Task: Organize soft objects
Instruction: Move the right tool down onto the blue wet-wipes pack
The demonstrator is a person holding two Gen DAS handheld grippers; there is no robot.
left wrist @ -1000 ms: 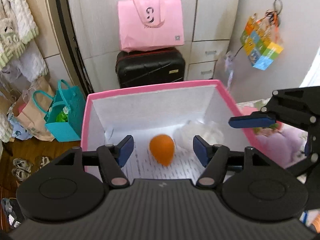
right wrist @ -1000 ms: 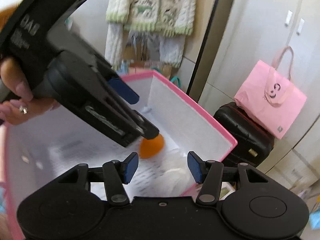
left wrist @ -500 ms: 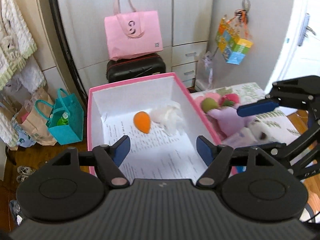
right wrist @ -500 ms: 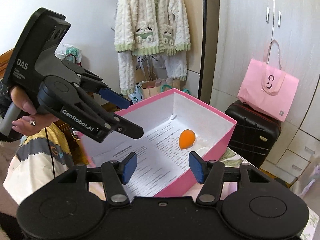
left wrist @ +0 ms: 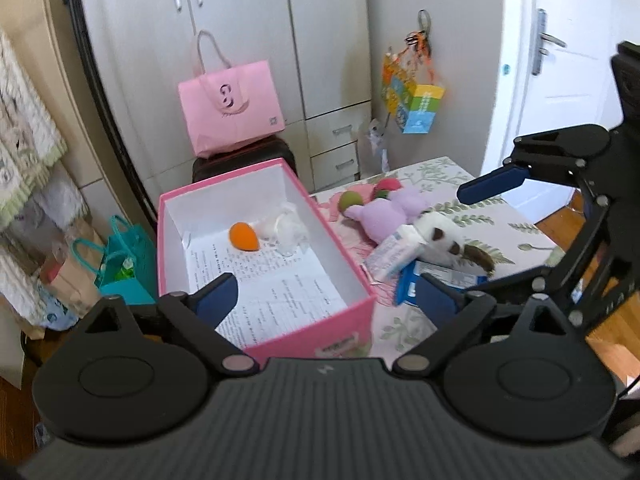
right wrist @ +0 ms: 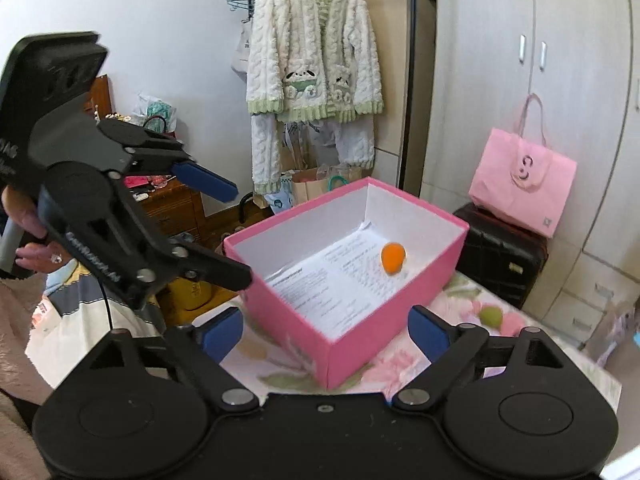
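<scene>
A pink box with a white inside stands on the floral table; it also shows in the right wrist view. In it lie an orange egg-shaped sponge, also seen in the right wrist view, and a white fluffy item on printed paper. Right of the box lie a purple plush, a green sponge, a white and brown plush and tissue packs. My left gripper is open and empty above the box's near end. My right gripper is open and empty, back from the box.
A pink tote bag sits on a black suitcase behind the box. Teal and paper bags stand on the floor at left. A colourful bag hangs on the cupboard. A knitted cardigan hangs on the wall.
Both grippers have pulled back and up from the box, open and empty. The orange sponge and white item stay in the box. The toys on the table have come into view.
</scene>
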